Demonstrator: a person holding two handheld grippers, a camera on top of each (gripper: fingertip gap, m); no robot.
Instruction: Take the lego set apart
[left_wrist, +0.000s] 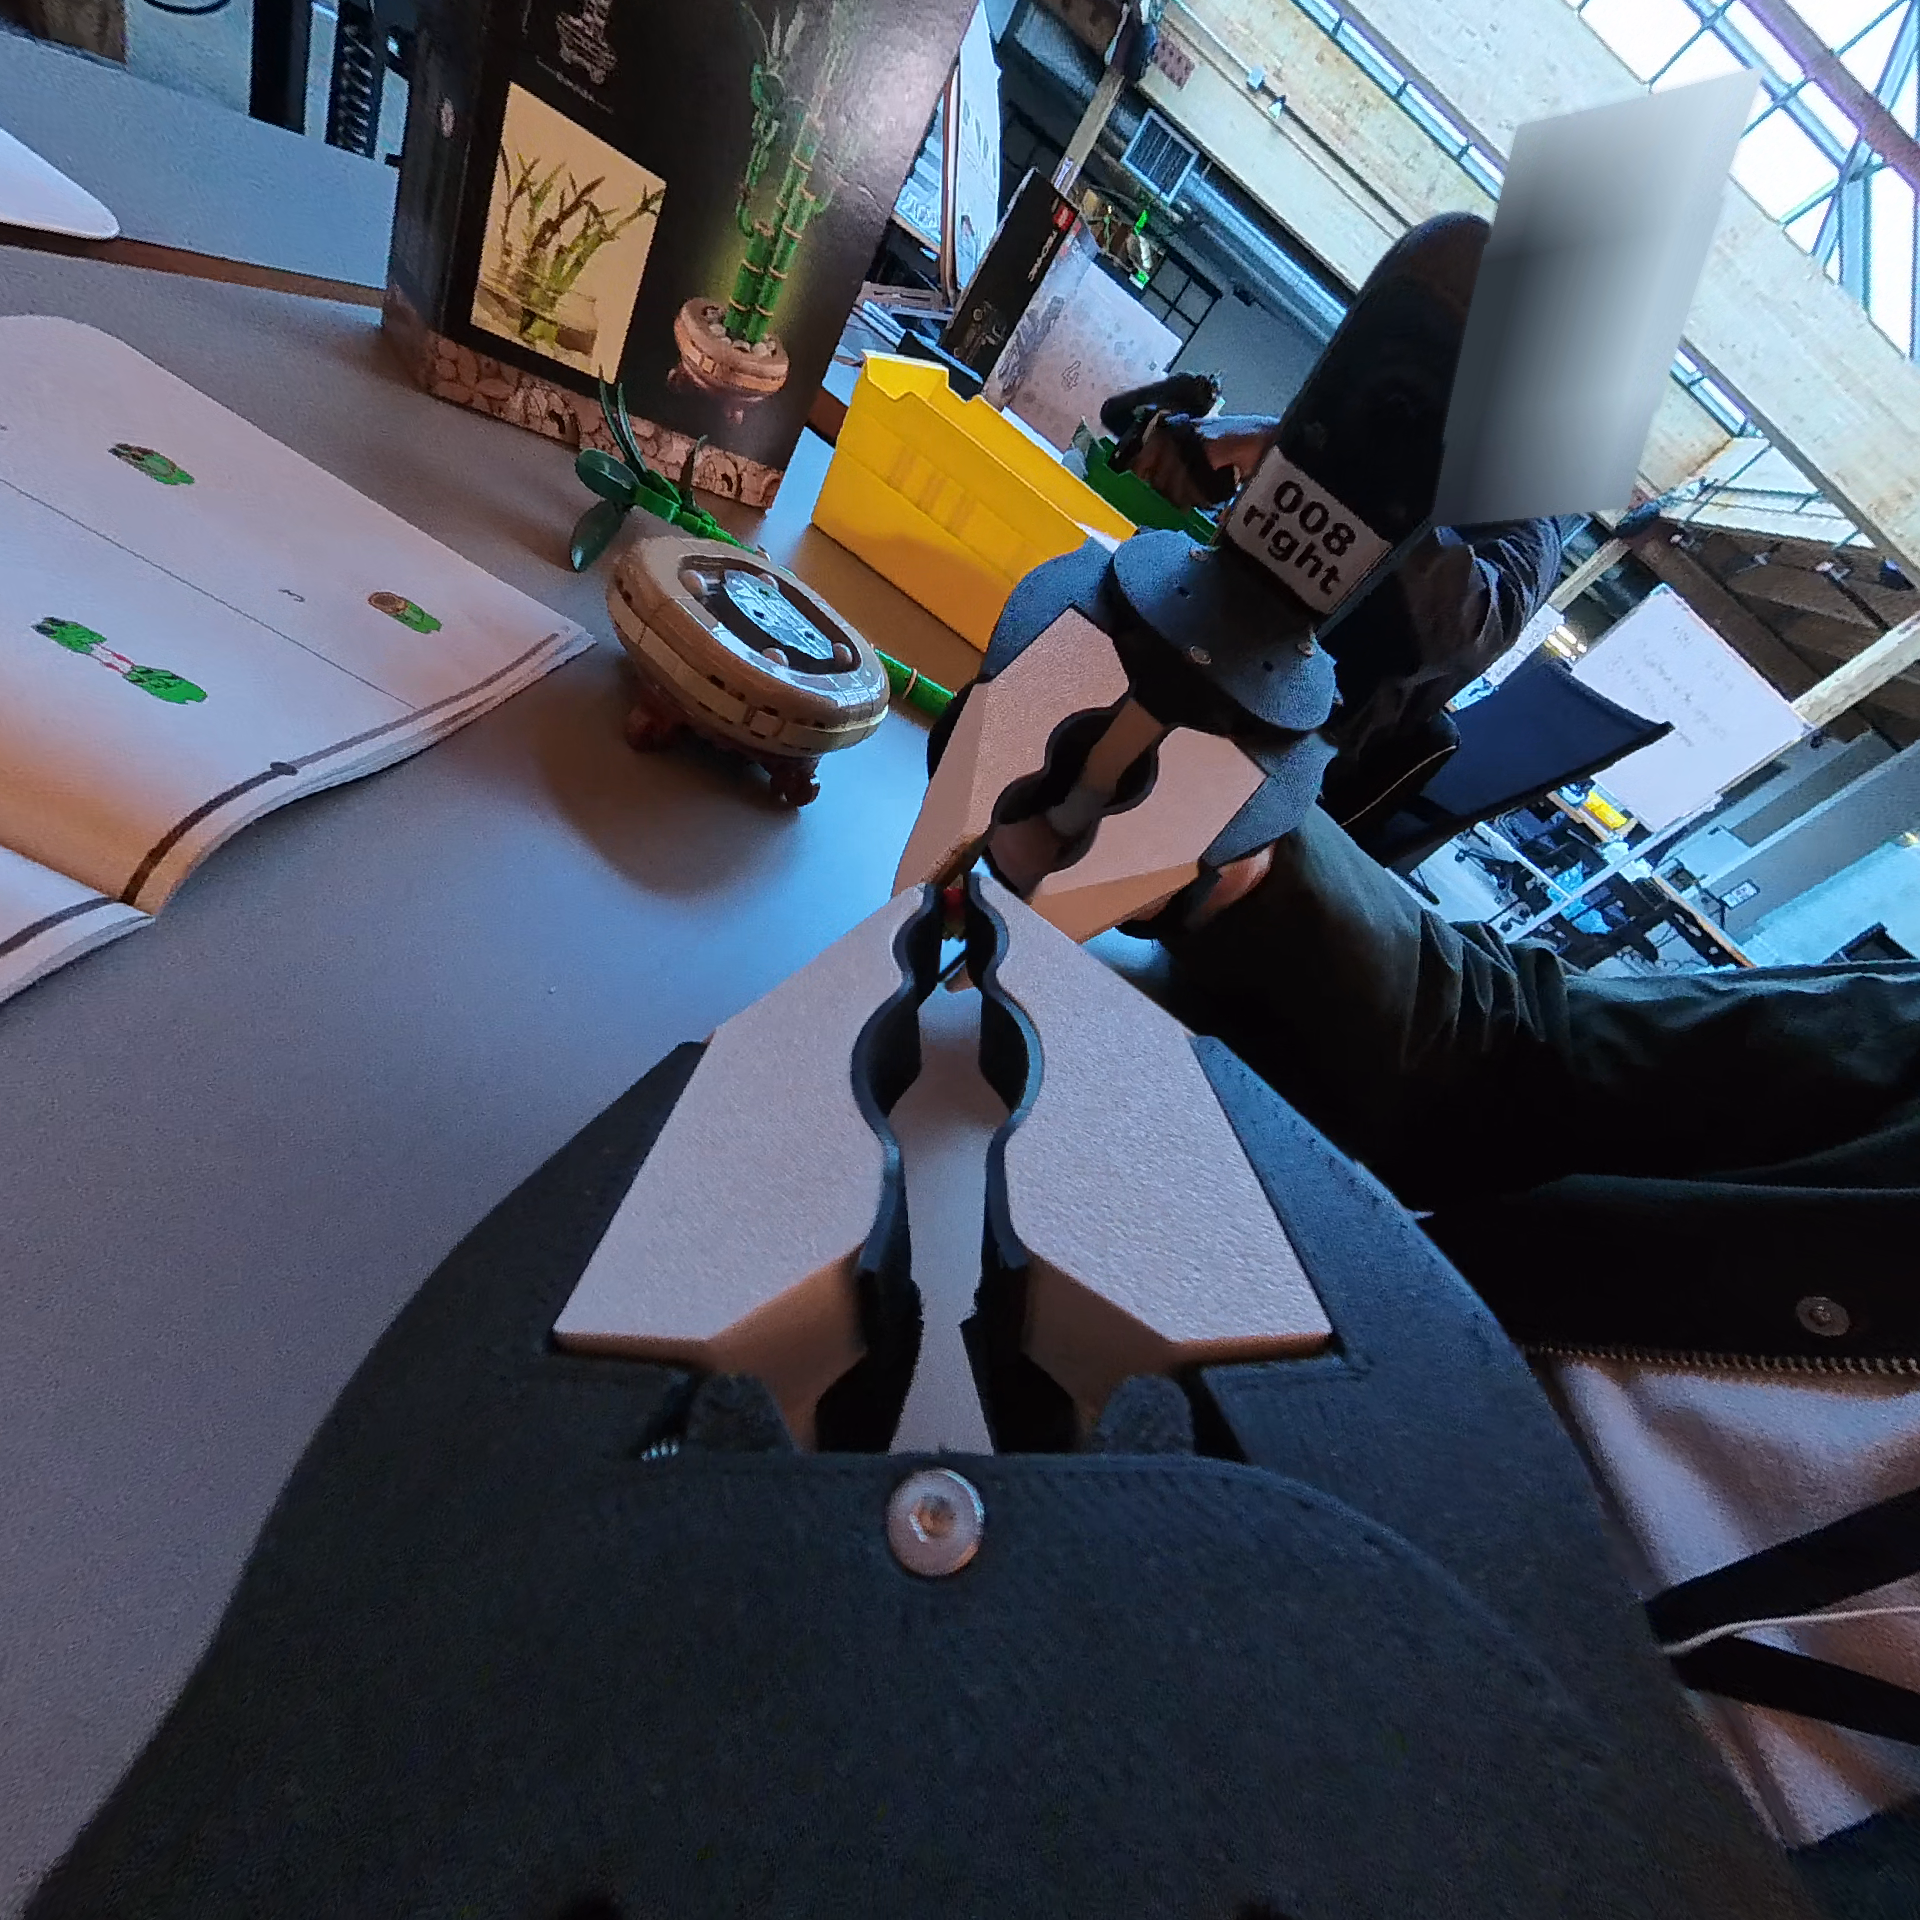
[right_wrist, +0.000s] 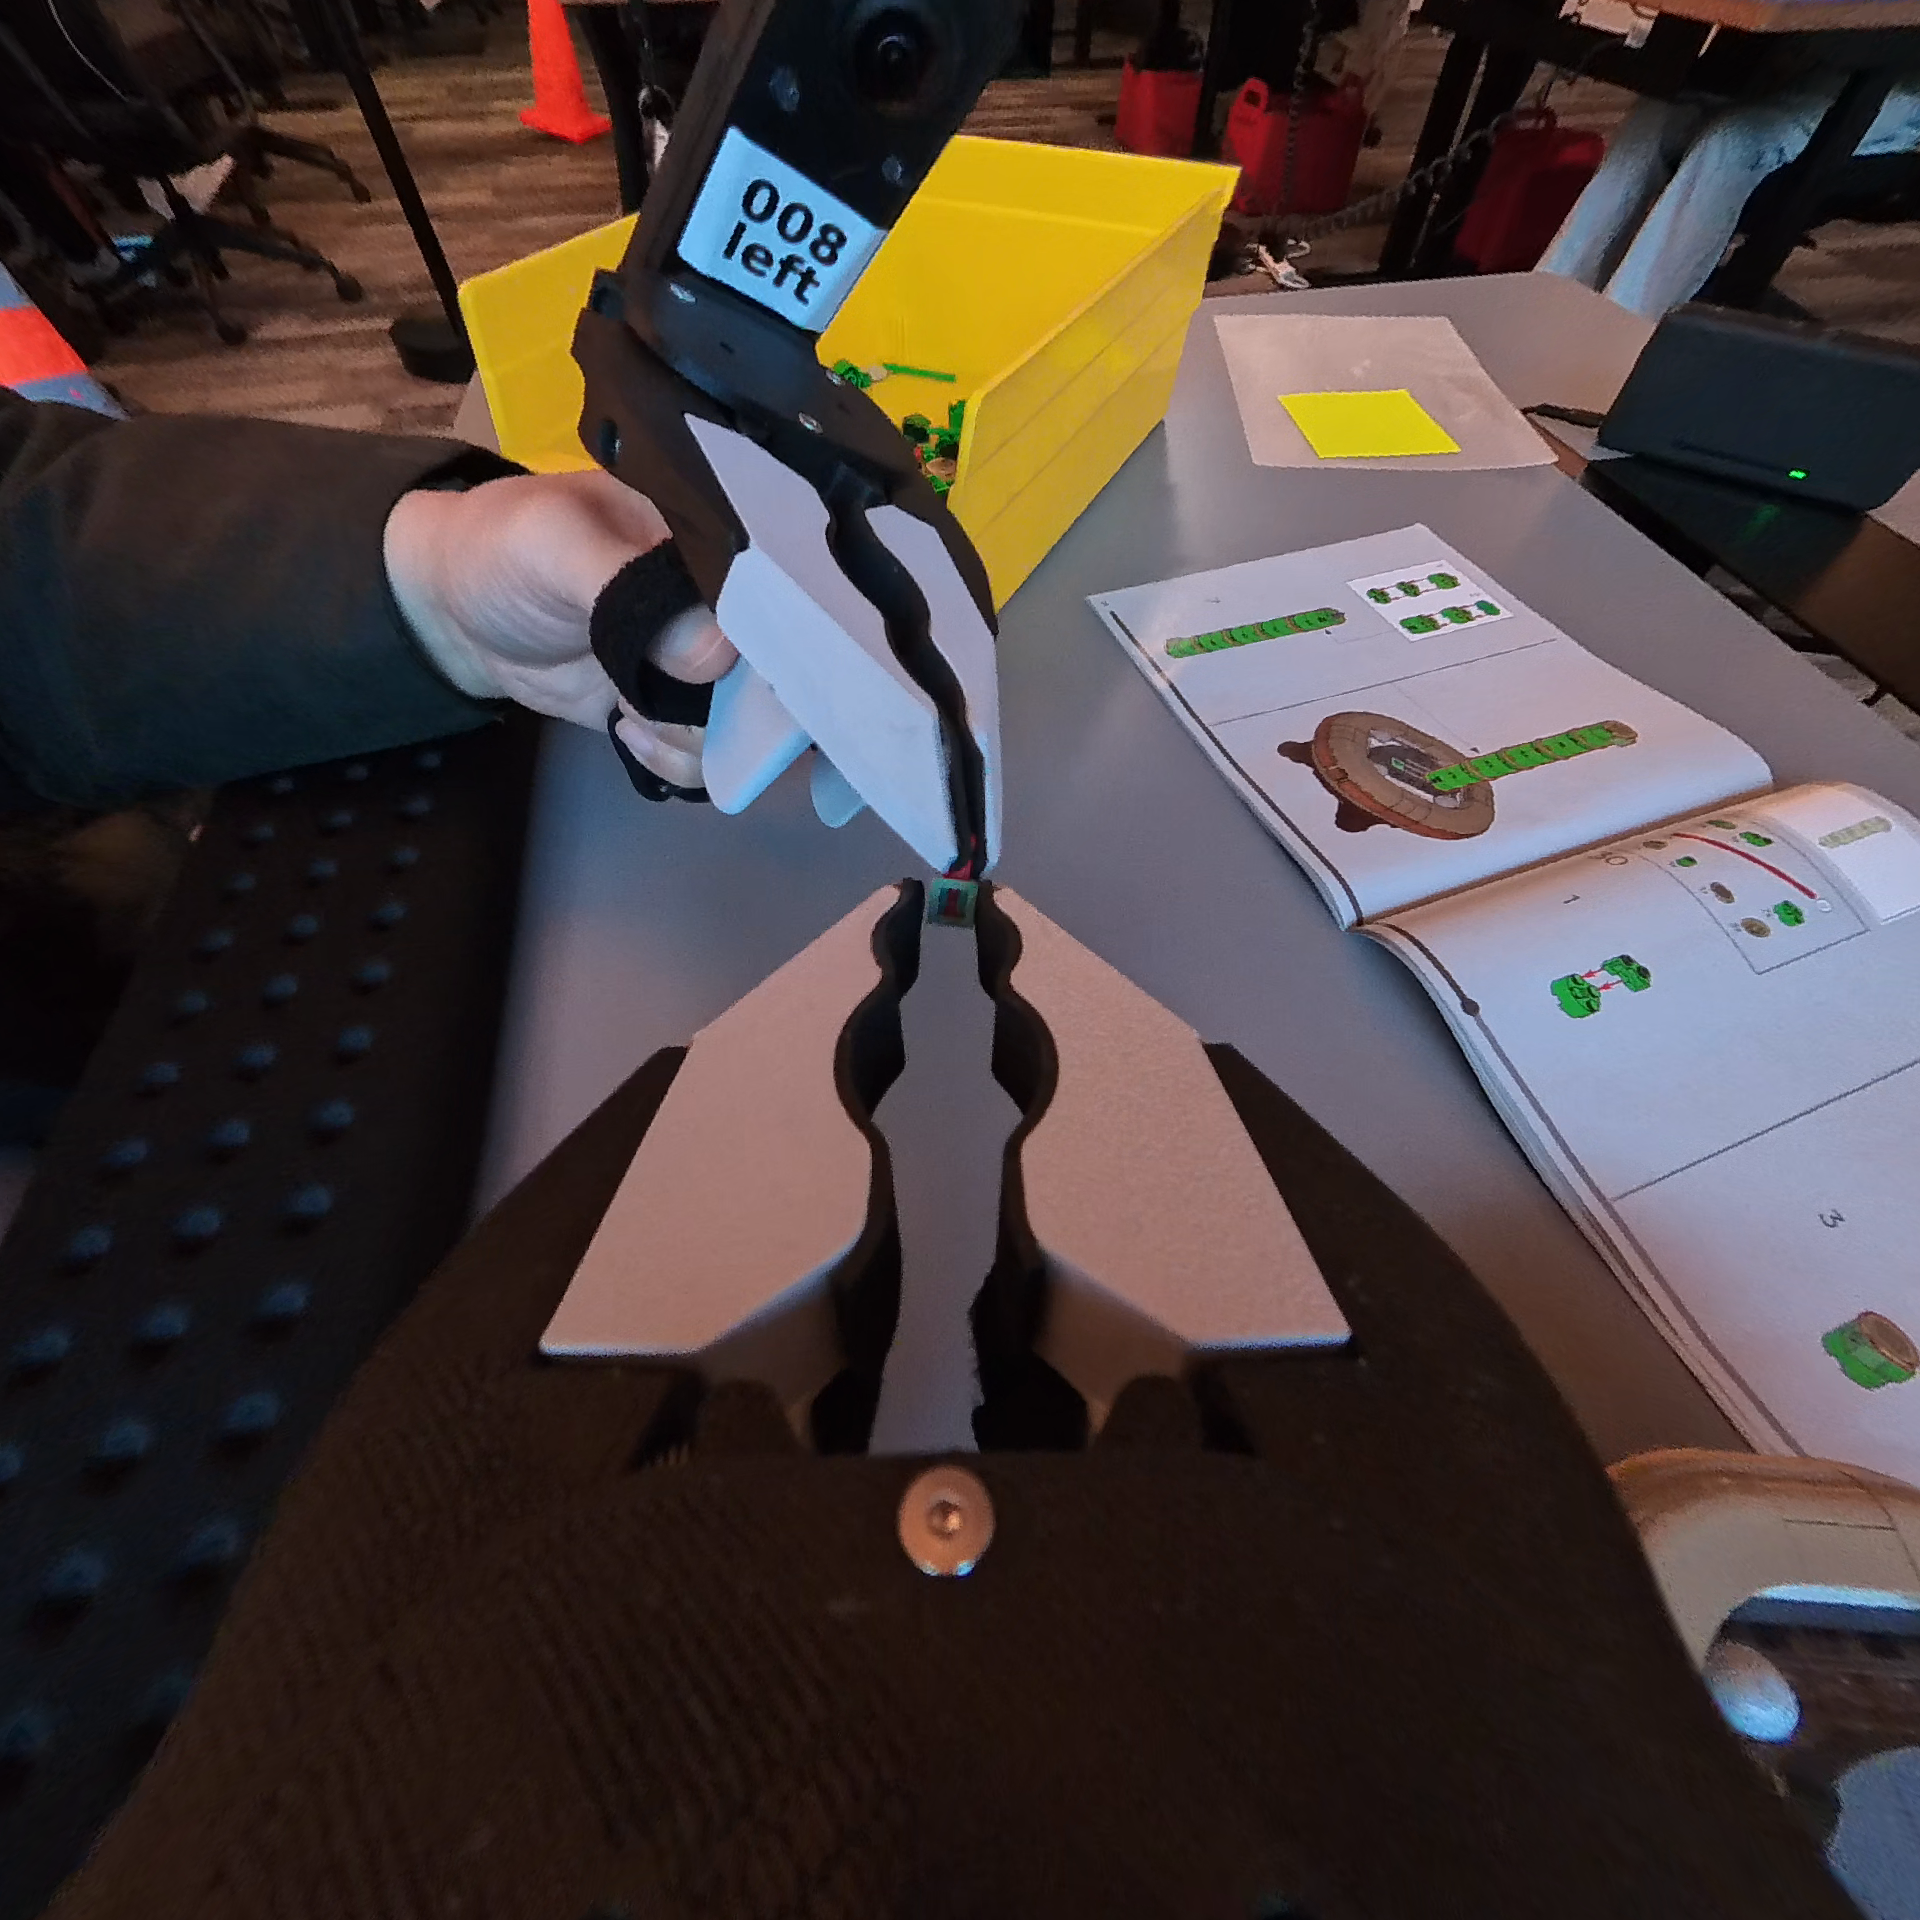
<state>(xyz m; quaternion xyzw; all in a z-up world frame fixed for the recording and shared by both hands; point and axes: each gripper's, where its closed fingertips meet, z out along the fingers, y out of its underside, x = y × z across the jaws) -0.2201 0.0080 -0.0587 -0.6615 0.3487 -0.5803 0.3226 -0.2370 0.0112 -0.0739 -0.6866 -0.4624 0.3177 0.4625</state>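
- Both grippers meet tip to tip above the grey worktop (right_wrist: 727, 1039), in front of the yellow bin (right_wrist: 1091, 343).
- The right gripper (right_wrist: 951, 902) has its jaws pinched on a tiny green-and-tan lego piece (right_wrist: 951, 900); the left gripper (left_wrist: 951, 914) clamps its thin red end.
- Next, I reckon: a straight, firm pull apart.
- The rounded tan lego pot (left_wrist: 748, 665) waits near the bin.
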